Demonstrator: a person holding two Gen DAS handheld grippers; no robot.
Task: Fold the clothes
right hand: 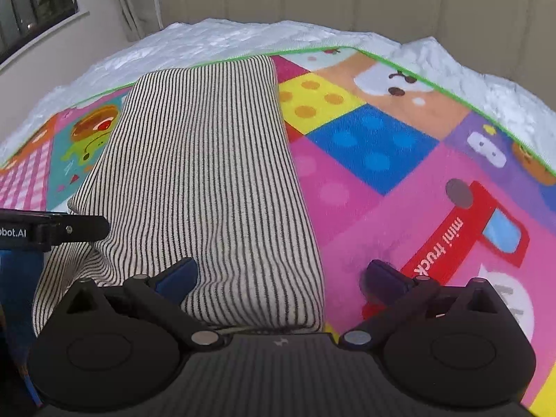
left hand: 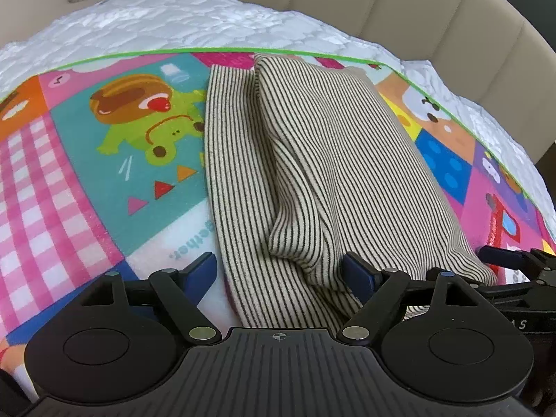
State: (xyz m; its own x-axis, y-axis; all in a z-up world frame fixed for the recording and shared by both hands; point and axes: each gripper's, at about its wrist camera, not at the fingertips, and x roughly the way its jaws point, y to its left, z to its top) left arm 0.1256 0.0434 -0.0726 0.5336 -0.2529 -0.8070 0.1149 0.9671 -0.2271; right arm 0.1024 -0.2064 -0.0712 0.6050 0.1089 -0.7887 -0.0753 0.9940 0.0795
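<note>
On mat [left hand: 87, 173]: striped garment [left hand: 312, 160] lengthwise toward headboard; left gripper [left hand: 281, 271], right gripper [right hand: 281, 278] spread.

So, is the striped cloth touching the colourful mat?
Touching. The right wrist view shows the striped cloth lying flat on the mat, no gap along its edge.

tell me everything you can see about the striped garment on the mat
The striped garment is a cream knit with thin dark stripes running along its length, folded into a long soft bundle with a narrower layer showing along one side. It lies flat on the colourful cartoon play mat, reaching its green-trimmed far edge. Both open tongs straddle its near end without pinching it.
</note>
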